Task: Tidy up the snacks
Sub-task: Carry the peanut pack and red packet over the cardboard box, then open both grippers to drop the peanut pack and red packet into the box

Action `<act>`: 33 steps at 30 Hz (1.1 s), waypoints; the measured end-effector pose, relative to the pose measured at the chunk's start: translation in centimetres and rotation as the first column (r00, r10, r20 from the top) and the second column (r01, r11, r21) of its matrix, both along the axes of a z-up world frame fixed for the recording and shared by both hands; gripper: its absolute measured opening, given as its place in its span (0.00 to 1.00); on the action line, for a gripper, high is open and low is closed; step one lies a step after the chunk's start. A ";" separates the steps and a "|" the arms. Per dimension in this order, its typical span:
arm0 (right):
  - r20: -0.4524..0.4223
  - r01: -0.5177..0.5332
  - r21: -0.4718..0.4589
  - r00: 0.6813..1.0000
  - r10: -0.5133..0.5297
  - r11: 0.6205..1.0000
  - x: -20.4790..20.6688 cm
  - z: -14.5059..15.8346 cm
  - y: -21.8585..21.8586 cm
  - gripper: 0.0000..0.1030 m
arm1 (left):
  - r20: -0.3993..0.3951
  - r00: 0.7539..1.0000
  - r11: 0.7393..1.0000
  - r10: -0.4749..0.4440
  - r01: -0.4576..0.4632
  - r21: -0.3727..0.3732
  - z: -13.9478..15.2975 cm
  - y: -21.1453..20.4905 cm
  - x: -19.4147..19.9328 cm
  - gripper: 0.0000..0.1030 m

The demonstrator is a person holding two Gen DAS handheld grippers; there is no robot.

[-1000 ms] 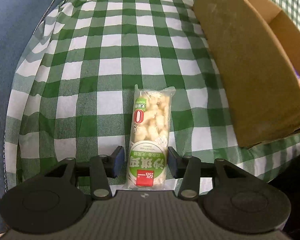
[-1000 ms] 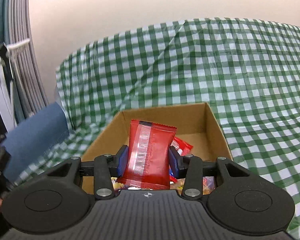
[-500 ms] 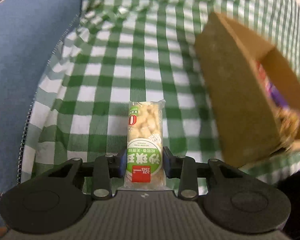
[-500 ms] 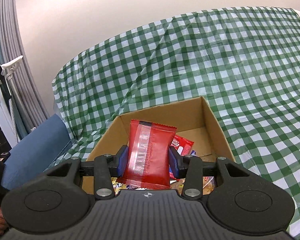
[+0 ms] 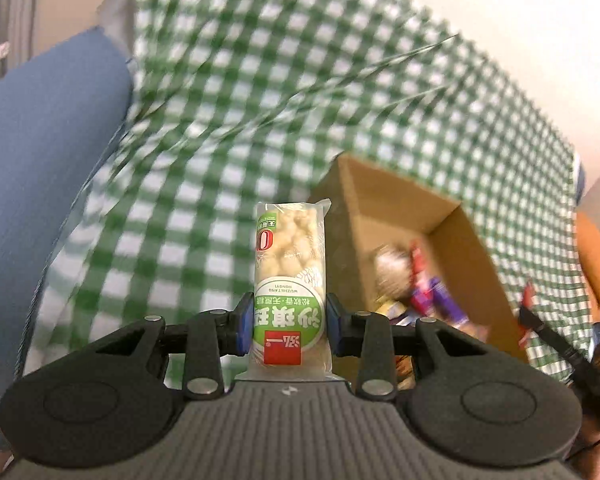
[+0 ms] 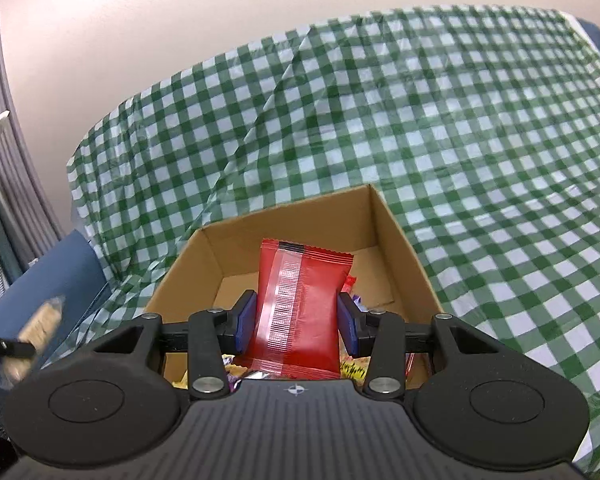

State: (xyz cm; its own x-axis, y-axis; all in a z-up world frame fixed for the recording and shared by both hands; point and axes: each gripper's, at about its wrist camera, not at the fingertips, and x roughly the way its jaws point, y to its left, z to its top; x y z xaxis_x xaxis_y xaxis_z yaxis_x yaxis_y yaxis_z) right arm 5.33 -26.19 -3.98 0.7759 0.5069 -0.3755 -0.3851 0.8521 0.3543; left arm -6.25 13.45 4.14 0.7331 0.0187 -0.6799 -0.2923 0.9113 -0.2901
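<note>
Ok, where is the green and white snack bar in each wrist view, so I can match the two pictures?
Left wrist view: the green and white snack bar stands bottom centre, clamped between the left gripper jaws.
Right wrist view: a blurred pale shape at the far left edge, beside the blue cushion, most likely the same bar.
Shared landmark: the cardboard box on the green checked cloth, right of the bar in the left view, centre in the right.
</note>
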 end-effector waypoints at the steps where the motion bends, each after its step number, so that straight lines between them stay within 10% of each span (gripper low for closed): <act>1: 0.009 0.004 0.001 1.000 -0.005 1.000 -0.1 0.0 0.0 0.43 | 0.018 1.000 1.000 -0.010 0.010 0.003 0.5 -0.8 0.6 0.38; 11: 0.025 0.027 0.006 0.999 -0.027 1.000 0.0 0.0 -0.2 0.43 | 0.144 0.981 0.991 -0.128 0.120 0.061 4.8 -7.7 7.9 0.38; 24: 0.097 0.054 0.050 0.994 -0.059 0.997 -0.1 0.1 -0.5 0.44 | 0.110 0.977 0.983 -0.183 0.178 0.053 3.4 -10.1 12.7 0.38; 33: 0.063 0.074 0.021 0.995 -0.076 0.997 0.3 -0.1 0.2 0.87 | 0.117 0.974 0.981 -0.193 0.190 0.038 2.9 -10.5 10.6 0.64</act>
State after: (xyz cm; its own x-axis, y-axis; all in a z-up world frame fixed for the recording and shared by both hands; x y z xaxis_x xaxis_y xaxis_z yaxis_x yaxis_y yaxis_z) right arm 5.65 -26.04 -4.12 0.8342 0.4529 -0.3148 -0.3429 0.8729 0.3471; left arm 4.38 2.96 6.99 0.8009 -0.1138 -0.5879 -0.0758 0.9546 -0.2881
